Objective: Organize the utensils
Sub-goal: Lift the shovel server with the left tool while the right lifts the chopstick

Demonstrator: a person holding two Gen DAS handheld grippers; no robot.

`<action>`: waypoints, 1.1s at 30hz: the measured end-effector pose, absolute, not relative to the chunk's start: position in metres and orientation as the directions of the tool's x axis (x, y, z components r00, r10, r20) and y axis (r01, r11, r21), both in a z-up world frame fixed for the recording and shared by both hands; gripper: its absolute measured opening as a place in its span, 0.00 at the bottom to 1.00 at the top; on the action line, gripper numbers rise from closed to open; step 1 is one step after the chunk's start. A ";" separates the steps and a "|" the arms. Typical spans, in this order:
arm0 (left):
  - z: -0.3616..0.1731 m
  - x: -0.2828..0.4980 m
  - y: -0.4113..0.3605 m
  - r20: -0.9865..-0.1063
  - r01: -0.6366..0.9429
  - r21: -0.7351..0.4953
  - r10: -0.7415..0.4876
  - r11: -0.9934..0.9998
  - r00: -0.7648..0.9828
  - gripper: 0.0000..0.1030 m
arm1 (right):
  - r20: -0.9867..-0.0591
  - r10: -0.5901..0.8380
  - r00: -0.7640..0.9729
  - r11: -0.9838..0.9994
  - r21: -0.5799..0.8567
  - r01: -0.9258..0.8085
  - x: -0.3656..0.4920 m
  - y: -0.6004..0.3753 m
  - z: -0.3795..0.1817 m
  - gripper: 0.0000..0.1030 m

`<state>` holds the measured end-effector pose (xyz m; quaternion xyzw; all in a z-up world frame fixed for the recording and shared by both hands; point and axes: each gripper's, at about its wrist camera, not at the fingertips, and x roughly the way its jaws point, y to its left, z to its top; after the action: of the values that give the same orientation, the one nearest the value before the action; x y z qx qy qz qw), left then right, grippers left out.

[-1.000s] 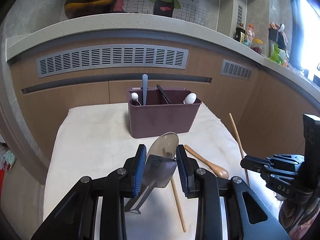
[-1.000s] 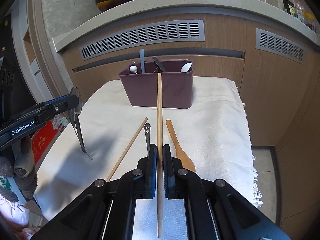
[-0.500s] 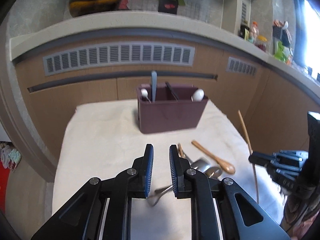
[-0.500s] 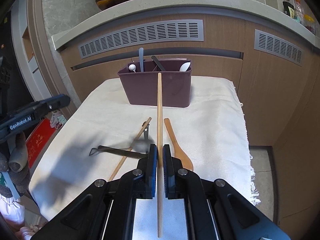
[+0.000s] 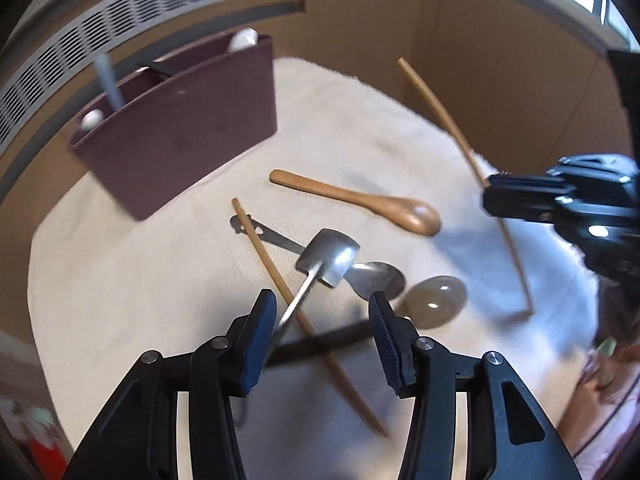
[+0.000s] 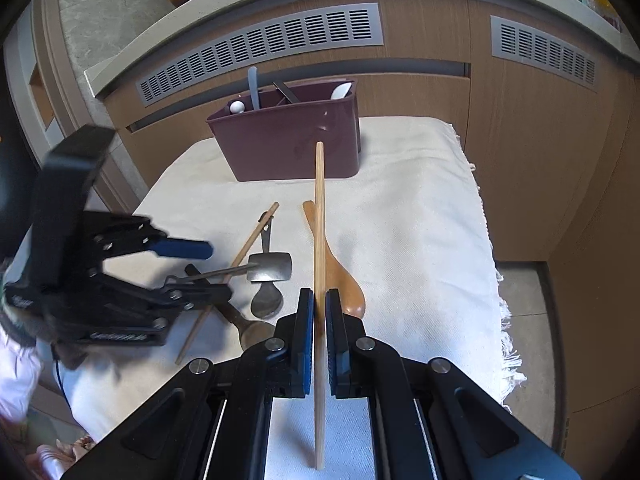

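My right gripper (image 6: 316,316) is shut on a wooden chopstick (image 6: 319,216) and holds it above the cloth, pointing at the maroon utensil caddy (image 6: 288,144). My left gripper (image 5: 322,320) is open, low over a pile of utensils on the cloth: a metal spatula (image 5: 326,258) whose handle lies between the fingers, a metal spoon (image 5: 376,280), a dark-handled spoon (image 5: 434,300) and a second wooden chopstick (image 5: 280,280). A wooden spoon (image 5: 360,202) lies beyond them. In the right wrist view the left gripper (image 6: 200,272) sits around the spatula (image 6: 270,266).
The caddy (image 5: 176,136) holds several utensils and stands at the far side of a cream cloth (image 6: 420,220) on a small table. Wooden cabinets with grey vents (image 6: 260,52) rise behind it. The cloth's fringed edge (image 6: 504,320) hangs at the right.
The left gripper let go of the dark-handled spoon, which now lies on the cloth. It then tilted down, opened wide and moved in around the spatula's handle. The right gripper still holds its chopstick.
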<state>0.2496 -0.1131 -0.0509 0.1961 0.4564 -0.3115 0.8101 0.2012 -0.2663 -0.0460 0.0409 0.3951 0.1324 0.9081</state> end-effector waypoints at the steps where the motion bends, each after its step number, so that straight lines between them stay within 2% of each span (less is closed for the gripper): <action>1: -0.054 0.255 -0.118 -0.873 0.693 0.052 -0.305 0.719 0.381 0.48 | -0.709 0.275 0.649 0.961 0.184 -0.206 0.201 -0.268 -0.048 0.06; 7: -0.067 0.275 -0.147 -0.921 0.744 0.099 -0.222 0.660 0.319 0.45 | -0.732 0.288 0.618 0.957 0.210 -0.198 0.203 -0.278 -0.060 0.06; 8: -0.066 0.277 -0.150 -0.922 0.745 0.095 -0.224 0.660 0.316 0.43 | -0.734 0.290 0.615 0.957 0.213 -0.197 0.204 -0.279 -0.062 0.06; 9: -0.066 0.280 -0.152 -0.925 0.742 0.081 -0.227 0.665 0.305 0.37 | -0.736 0.290 0.611 0.957 0.217 -0.192 0.204 -0.280 -0.064 0.06; 15: -0.066 0.280 -0.152 -0.903 0.670 0.034 -0.264 0.741 0.338 0.35 | -0.747 0.315 0.586 0.949 0.256 -0.184 0.208 -0.284 -0.072 0.06; 21: -0.058 0.260 -0.103 -0.842 0.515 -0.027 -0.297 0.857 0.449 0.34 | -0.780 0.295 0.552 0.955 0.225 -0.194 0.216 -0.276 -0.077 0.07; 27: -0.060 0.238 -0.073 -0.841 0.453 -0.039 -0.273 0.891 0.466 0.34 | -0.822 0.165 0.545 0.984 0.097 -0.152 0.235 -0.264 -0.082 0.14; 29: -0.061 0.239 -0.069 -0.847 0.453 -0.042 -0.272 0.891 0.456 0.34 | -0.837 0.125 0.533 0.990 0.067 -0.126 0.241 -0.263 -0.085 0.22; 33: -0.063 0.244 -0.068 -0.855 0.468 -0.038 -0.271 0.883 0.443 0.34 | -0.848 0.132 0.514 0.986 0.057 -0.159 0.240 -0.260 -0.087 0.26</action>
<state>0.2438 -0.0679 -0.0633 0.1024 0.4801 -0.2193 0.8432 0.2396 -0.2600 -0.0871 -0.0137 0.4859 0.0835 0.8699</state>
